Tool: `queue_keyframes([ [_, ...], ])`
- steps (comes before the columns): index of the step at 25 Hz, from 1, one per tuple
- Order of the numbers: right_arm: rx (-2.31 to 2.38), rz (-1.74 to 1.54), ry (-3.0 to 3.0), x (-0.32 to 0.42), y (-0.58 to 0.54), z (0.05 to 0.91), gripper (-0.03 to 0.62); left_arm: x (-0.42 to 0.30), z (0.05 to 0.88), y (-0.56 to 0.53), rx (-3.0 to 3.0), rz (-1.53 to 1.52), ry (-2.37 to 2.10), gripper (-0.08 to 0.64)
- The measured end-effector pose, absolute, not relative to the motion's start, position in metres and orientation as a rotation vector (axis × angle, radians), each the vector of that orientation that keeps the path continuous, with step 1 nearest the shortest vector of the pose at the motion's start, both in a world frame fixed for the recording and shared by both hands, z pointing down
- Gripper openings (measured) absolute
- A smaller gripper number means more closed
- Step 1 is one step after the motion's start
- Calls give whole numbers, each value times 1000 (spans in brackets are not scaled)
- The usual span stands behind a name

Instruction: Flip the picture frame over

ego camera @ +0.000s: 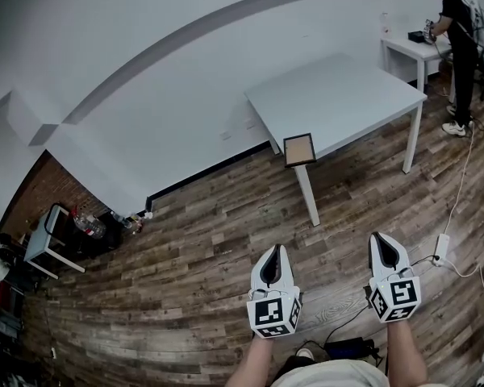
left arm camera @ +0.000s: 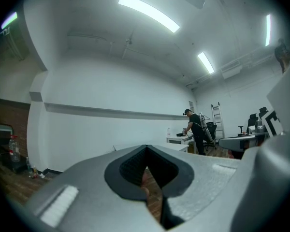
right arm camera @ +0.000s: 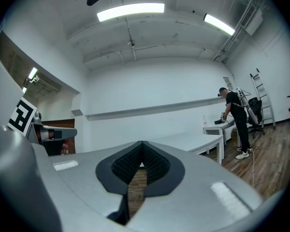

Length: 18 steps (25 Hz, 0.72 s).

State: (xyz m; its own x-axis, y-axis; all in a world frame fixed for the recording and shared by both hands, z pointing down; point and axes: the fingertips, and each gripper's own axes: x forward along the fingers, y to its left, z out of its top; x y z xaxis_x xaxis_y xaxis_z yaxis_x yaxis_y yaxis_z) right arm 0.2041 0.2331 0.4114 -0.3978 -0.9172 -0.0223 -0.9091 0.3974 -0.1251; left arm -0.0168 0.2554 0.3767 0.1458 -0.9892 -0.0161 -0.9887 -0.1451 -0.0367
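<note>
**While the frame lies at the desk's corner, both tongs are closed**

Where the white desk (ego camera: 347,95) has its near corner, the picture frame (ego camera: 299,149) lies tan side up. It looks nearly square, so its long axis is unclear. Below the desk is a plank floor (ego camera: 210,248). Well short of the desk, the left tongs (ego camera: 274,252) and right tongs (ego camera: 380,240) are closed and empty.

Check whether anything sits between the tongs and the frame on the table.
Nothing visible. Only floor lies between the left tongs, the right tongs and the frame at the table's near corner.
</note>
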Motion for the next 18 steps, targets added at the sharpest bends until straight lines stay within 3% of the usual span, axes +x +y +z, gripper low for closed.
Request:
queue_keyframes([
  [18, -1655, -166, 2602, 208, 182, 424, 25, -6, 380, 210, -2335, -14, 2034, 0],
])
